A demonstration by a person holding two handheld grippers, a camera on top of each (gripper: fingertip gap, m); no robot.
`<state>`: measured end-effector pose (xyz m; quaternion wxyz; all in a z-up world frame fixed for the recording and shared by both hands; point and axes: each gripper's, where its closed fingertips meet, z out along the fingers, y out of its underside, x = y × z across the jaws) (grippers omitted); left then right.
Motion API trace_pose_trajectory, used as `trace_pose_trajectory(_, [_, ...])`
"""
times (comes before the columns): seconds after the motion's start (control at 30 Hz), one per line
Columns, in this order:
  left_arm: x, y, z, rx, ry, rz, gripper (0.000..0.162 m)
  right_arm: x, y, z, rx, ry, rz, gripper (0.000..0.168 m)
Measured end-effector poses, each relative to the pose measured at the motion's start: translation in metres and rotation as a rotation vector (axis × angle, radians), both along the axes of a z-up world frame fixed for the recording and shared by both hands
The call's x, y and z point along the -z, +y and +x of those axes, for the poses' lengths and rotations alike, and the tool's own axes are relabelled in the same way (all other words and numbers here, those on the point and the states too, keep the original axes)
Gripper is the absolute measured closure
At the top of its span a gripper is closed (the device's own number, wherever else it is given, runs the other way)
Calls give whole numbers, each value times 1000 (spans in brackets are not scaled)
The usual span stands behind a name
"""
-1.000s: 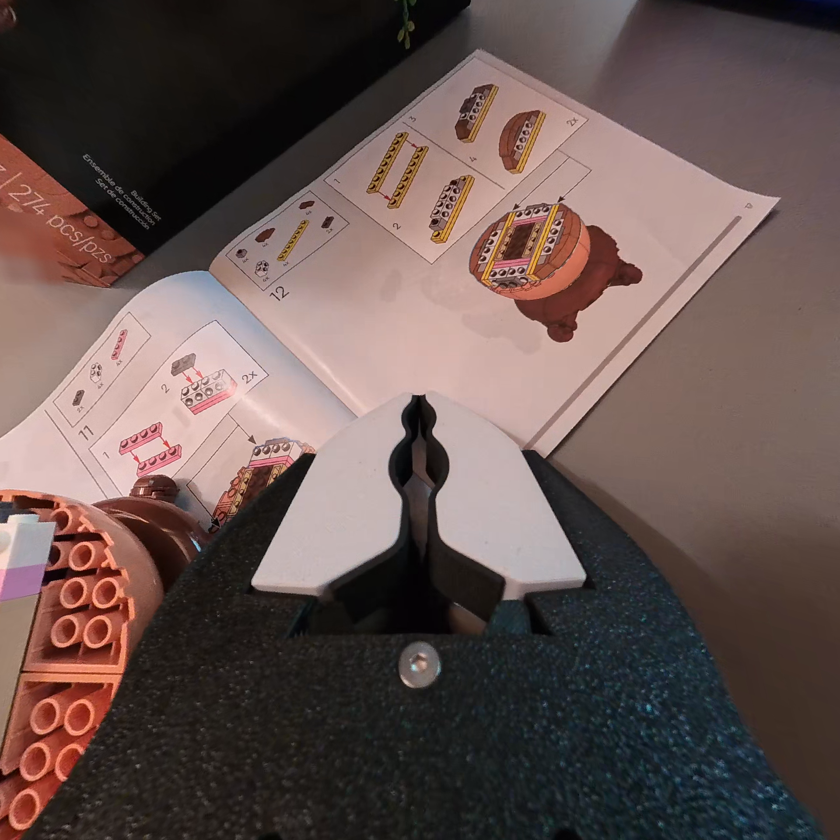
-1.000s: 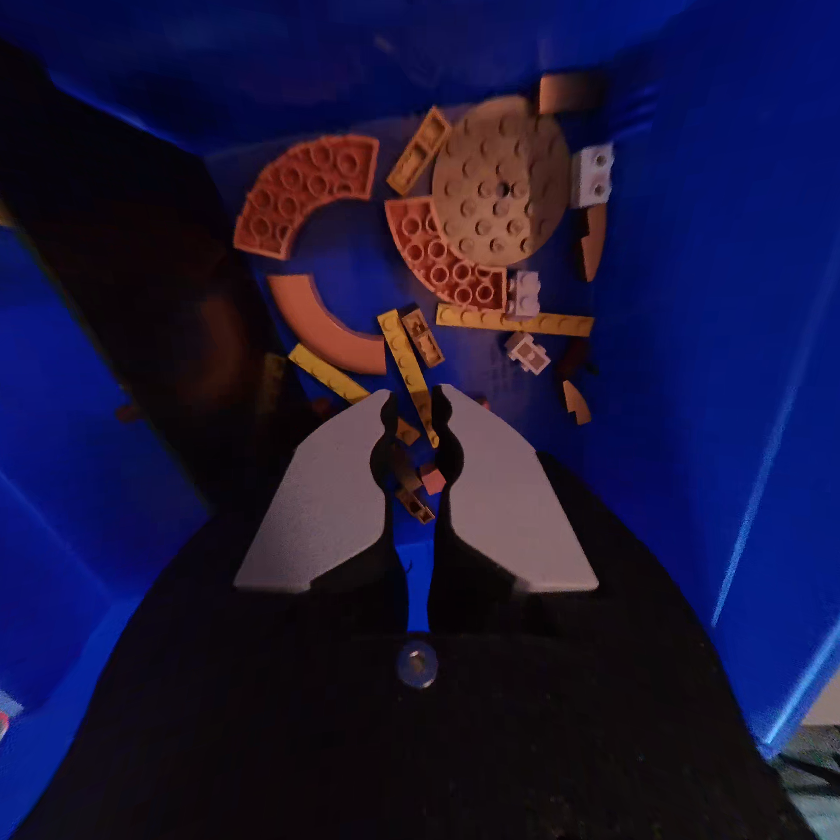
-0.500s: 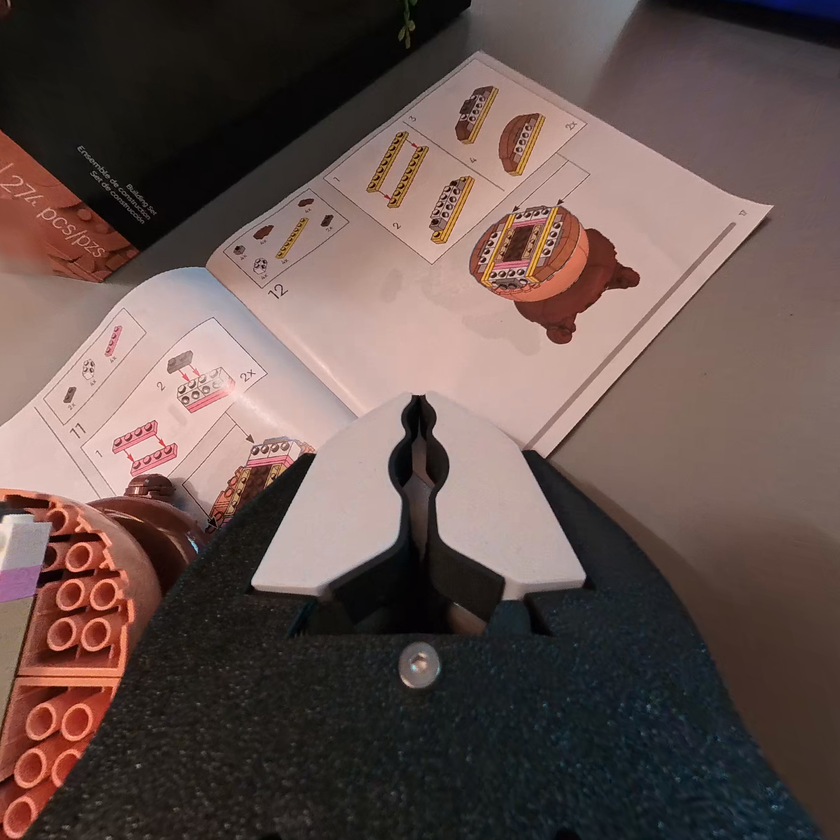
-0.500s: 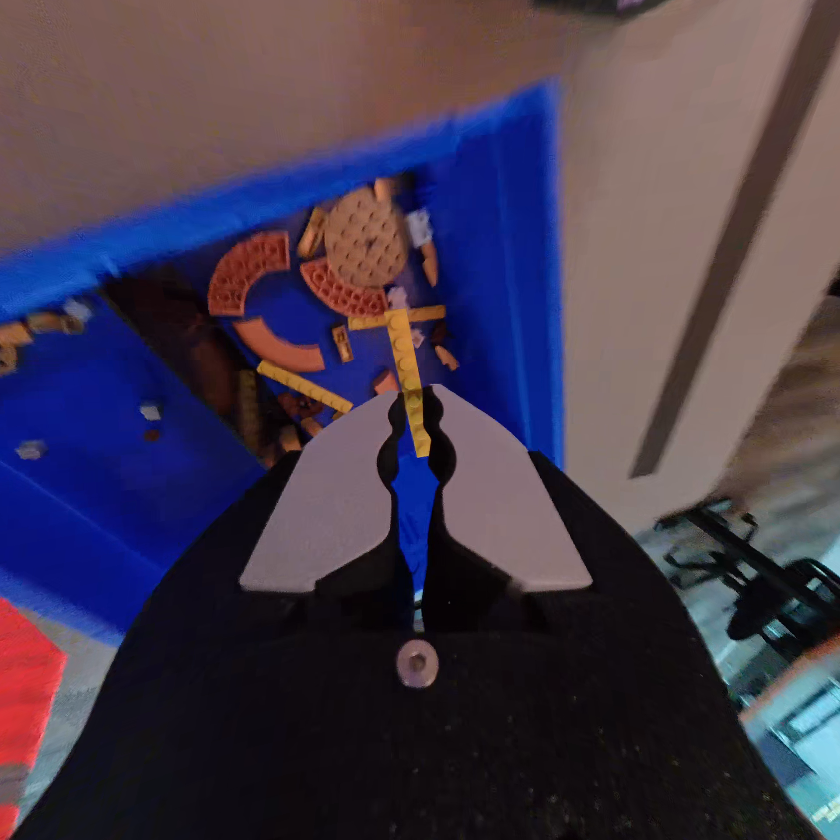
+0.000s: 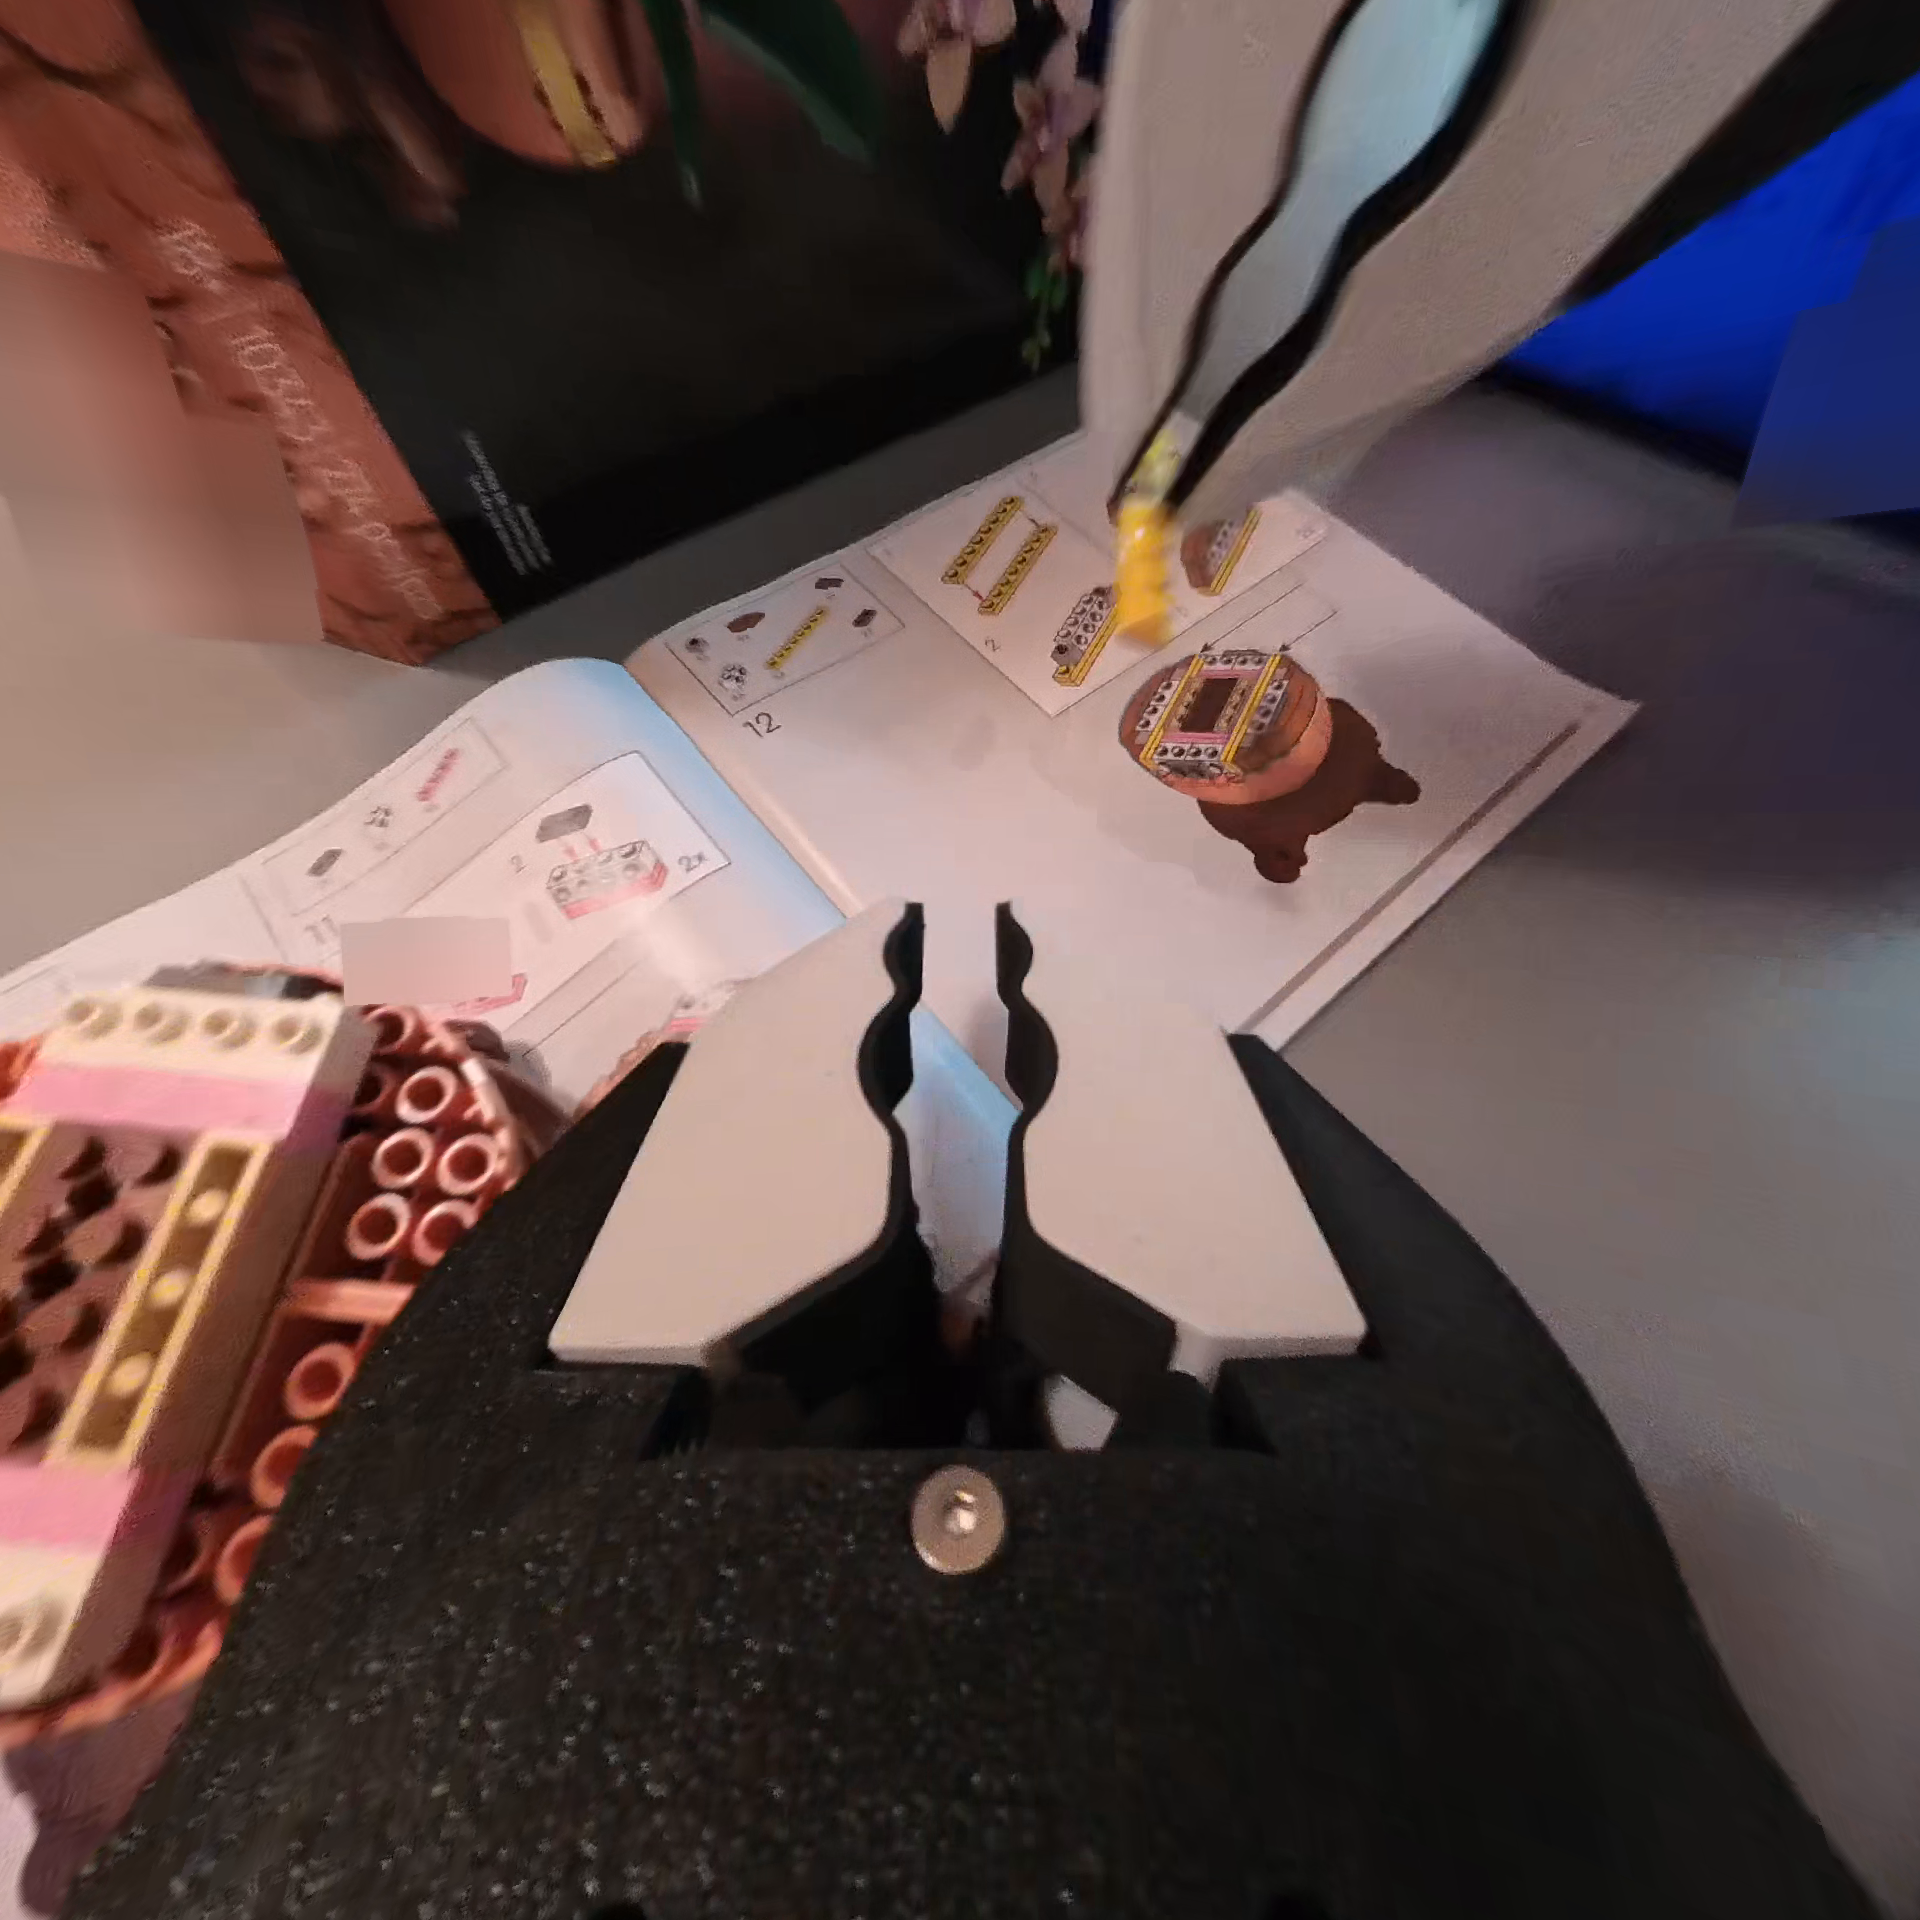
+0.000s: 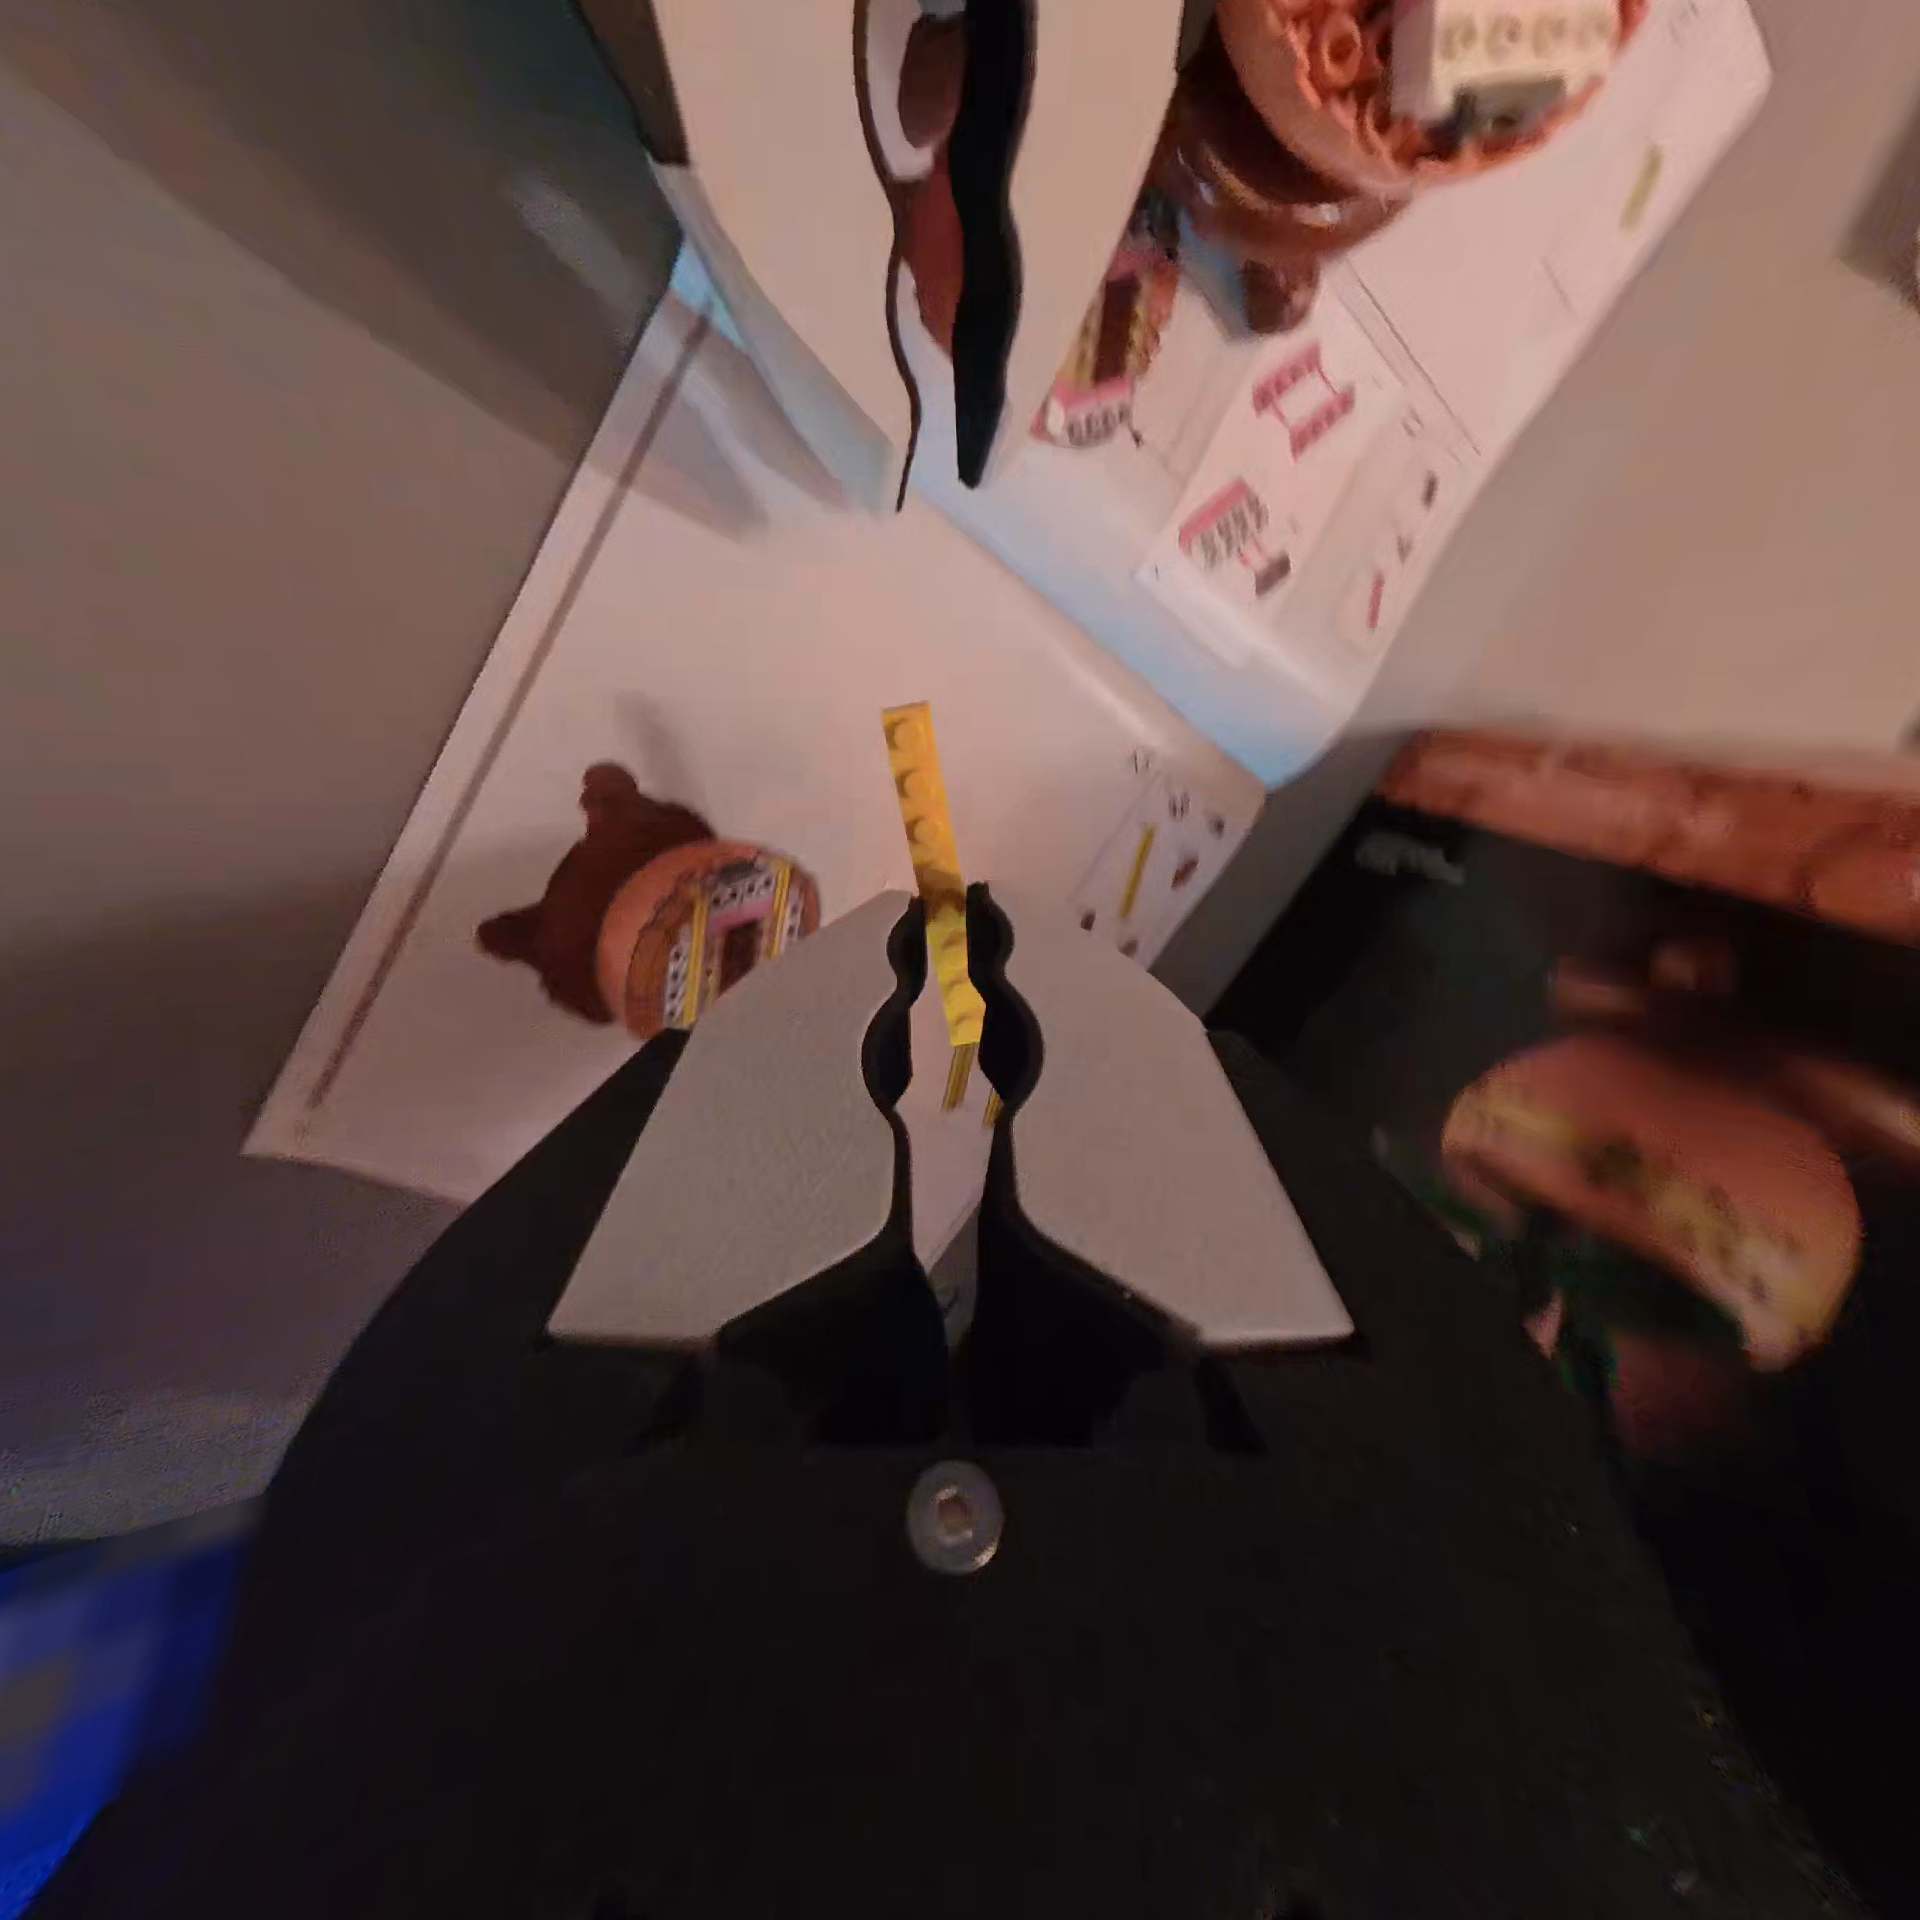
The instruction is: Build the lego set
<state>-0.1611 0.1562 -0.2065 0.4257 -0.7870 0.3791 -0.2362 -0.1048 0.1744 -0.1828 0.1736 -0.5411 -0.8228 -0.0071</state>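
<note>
the grey table (image 5: 1662, 1195) lay under everything, with the dark set box (image 5: 582, 343) standing at its far side. in front of the box the instruction booklet (image 5: 987, 821) lay open flat, its pages showing drawn building steps. a blue bin (image 5: 1704, 312) showed at the far right edge of the left wrist view, behind the other tool.

at the near left of the left wrist view sat the half-built model (image 5: 177, 1278): a round terracotta studded body with a frame of pink, cream and tan bricks on top, resting partly on the booklet's left page. much of it was blurred.

the left gripper (image 5: 958, 920) hovered above the booklet's middle fold, just right of the model. its jaws stood a small way apart, with white page showing through the gap, and they held nothing.

the right gripper (image 6: 943, 904) hung over the booklet's right-hand page, fingers pointing down toward it. its jaws were closed almost together, pinching a long yellow plate (image 6: 932, 862) by one end. the plate, one stud wide, stuck out forward past the fingertips over the white of the page, between the printed picture of the brown pot and the parts inset. whether its free end touched the paper could not be told.
</note>
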Motion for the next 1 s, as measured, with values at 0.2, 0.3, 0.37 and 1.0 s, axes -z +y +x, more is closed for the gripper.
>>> trace_pose_trajectory(0.2, [-2,-8,-12,16,-36,-59,149,33,-10,-35,-437,-31,18,161])
trace_pose_trajectory(0.3, [-3,-12,-17,6,-47,-60,149,36,-19,-46,-647,-80,50,161])
trace_pose_trajectory(0.37, [1,-16,-21,0,-36,-76,149,36,-17,-50,-758,-132,72,161])
trace_pose_trajectory(1.0, [25,-28,-11,89,81,-138,147,-29,-4,-5,-286,113,-2,149])
